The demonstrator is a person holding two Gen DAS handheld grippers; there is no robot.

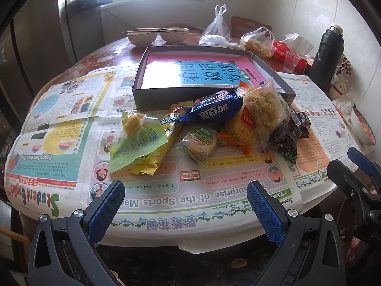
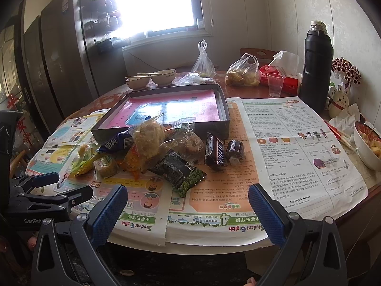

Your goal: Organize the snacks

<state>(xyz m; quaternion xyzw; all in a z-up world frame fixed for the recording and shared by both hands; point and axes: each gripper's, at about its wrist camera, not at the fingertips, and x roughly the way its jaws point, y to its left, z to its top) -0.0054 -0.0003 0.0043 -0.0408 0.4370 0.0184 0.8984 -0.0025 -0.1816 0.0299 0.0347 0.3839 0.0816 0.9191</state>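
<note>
A pile of wrapped snacks lies on newspaper in front of a shallow dark box (image 1: 140, 97) (image 2: 223, 121) lined with a pink and blue book. The pile holds a green packet (image 1: 135, 143), a blue packet (image 1: 214, 108), a round cake (image 1: 202, 143), a clear bag of floss cake (image 1: 264, 112) (image 2: 148, 135) and a black-and-green packet (image 2: 181, 171). A Snickers bar (image 2: 214, 150) and a small dark candy (image 2: 234, 149) lie to the right. My left gripper (image 1: 185, 205) is open and empty, before the table's near edge. My right gripper (image 2: 188, 205) is open and empty, beside it.
Two bowls with chopsticks (image 1: 157, 35) stand at the back. Plastic bags (image 2: 243, 71), a tissue pack (image 2: 281, 76), a clear cup (image 2: 275, 84) and a black flask (image 2: 315, 64) stand at the back right. A bowl of food (image 2: 366, 147) sits at the right edge.
</note>
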